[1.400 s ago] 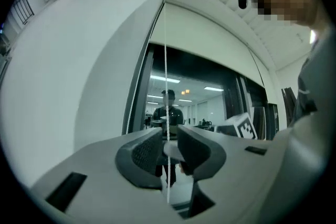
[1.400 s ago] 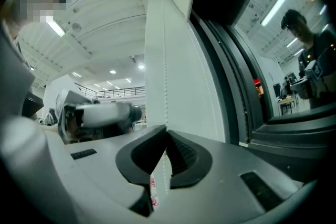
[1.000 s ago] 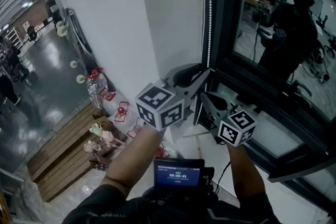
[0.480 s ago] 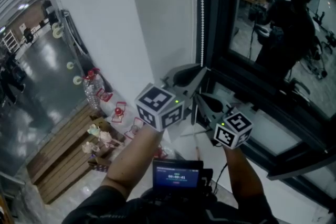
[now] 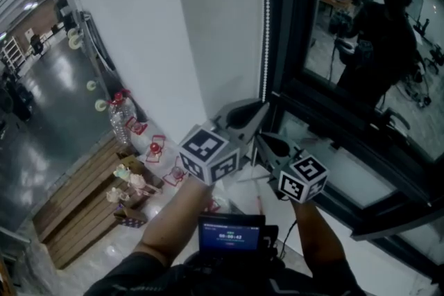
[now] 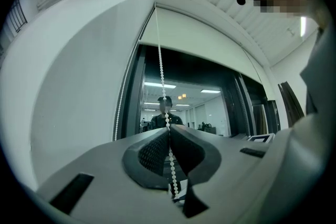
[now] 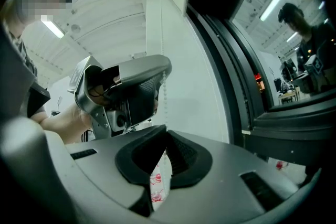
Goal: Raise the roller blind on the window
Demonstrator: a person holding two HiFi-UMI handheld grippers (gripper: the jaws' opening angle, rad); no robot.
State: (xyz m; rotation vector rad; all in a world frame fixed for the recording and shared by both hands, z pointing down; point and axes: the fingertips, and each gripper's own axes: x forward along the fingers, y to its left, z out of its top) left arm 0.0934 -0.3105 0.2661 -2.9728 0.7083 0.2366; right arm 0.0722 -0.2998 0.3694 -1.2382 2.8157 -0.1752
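risk 1: the left gripper could let the bead chain slip. its jaws have just been closing with the chain between them and now pinch it near the tips. the beads are small and smooth, so a fast pull may strip them through the pads

risk 2: wrong strand. a second strand hangs closer to the wall, along the left edge of the window frame. if the pinched one is the lowering side, your pull drops the blind instead

risk 3: a pull out of line with the hanging chain may jump it off the roller at the top

roller blind: the pale band across the top edge of the window is probably its fabric, though the wide lens makes this hard to confirm. dark glass shows below it

pose: your left forearm reaches forward and the gripper points slightly upward at the frame's left edge. the right gripper sits just beside and below it, held level, jaws pressed together on nothing, close enough to foul the chain's slack
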